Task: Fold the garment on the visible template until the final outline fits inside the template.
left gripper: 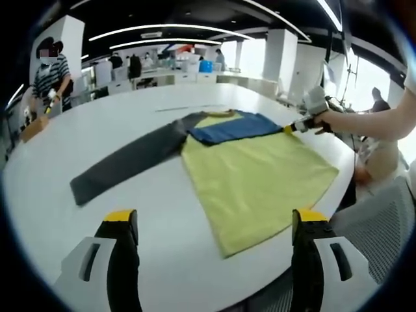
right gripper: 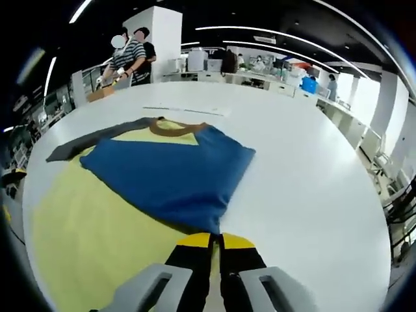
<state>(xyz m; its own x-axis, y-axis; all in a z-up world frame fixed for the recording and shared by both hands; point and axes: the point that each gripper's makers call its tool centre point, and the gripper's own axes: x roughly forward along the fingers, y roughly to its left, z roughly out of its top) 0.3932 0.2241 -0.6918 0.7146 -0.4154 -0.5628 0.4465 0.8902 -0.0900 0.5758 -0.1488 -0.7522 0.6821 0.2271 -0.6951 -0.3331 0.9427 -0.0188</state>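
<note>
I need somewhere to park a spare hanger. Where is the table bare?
Bare table stretches beyond the blue sleeve, and also between the grey sleeve and the left tool. The yellow shirt body crowds the near edge.

- The left gripper (left gripper: 214, 227) hangs above the table with its 2 yellow-tipped black jaws set wide apart and nothing between them.
- The right gripper (right gripper: 216, 242) has its 2 yellow-tipped jaws pressed together, with the blue sleeve (right gripper: 175, 175) of the garment running in between them.
- In the left gripper view the right gripper (left gripper: 290, 128) comes in from the right, its yellow tip low at the garment's edge.
- A bare hand (left gripper: 323, 121) is wrapped round its handle, and the bare forearm (left gripper: 370, 122) stretches off toward the right edge of the view.
</note>
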